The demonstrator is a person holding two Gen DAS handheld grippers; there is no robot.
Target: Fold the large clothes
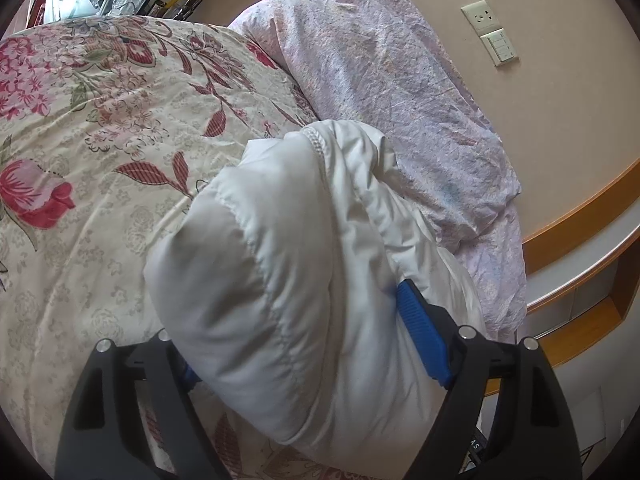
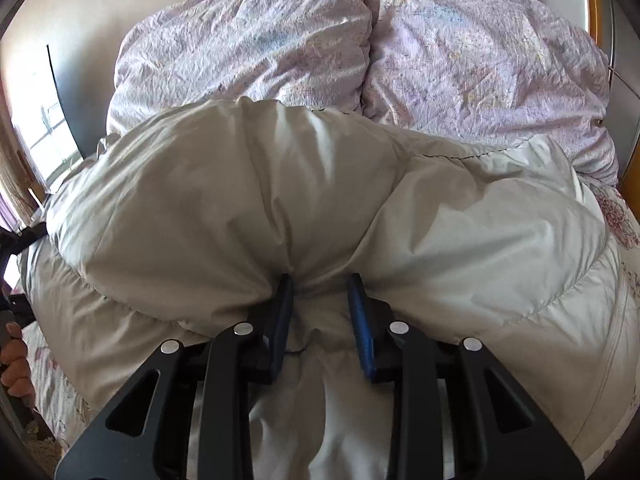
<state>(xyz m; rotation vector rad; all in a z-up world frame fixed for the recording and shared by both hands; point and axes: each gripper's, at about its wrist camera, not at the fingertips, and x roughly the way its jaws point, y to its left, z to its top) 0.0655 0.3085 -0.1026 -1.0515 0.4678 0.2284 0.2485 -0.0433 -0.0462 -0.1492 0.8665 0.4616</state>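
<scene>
On the floral-printed cream bedspread [image 1: 100, 128], against a crumpled lilac duvet [image 2: 320, 40], lies the puffy white quilted down jacket [image 1: 280, 240] I am folding. I judge the fold is midway: the bulk is doubled over but not flattened. My left gripper [image 1: 308, 336] has its jaws spread wide around a thick padded roll; my right gripper [image 2: 320, 312] pinches a gathered ridge. Next, I should carry both holds across together and lay the jacket flat.

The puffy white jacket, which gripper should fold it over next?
Probably right. The right gripper pinches the puffy white quilted jacket tightly mid-bulk. The left gripper only straddles a thick end with its fingers wide apart.
</scene>
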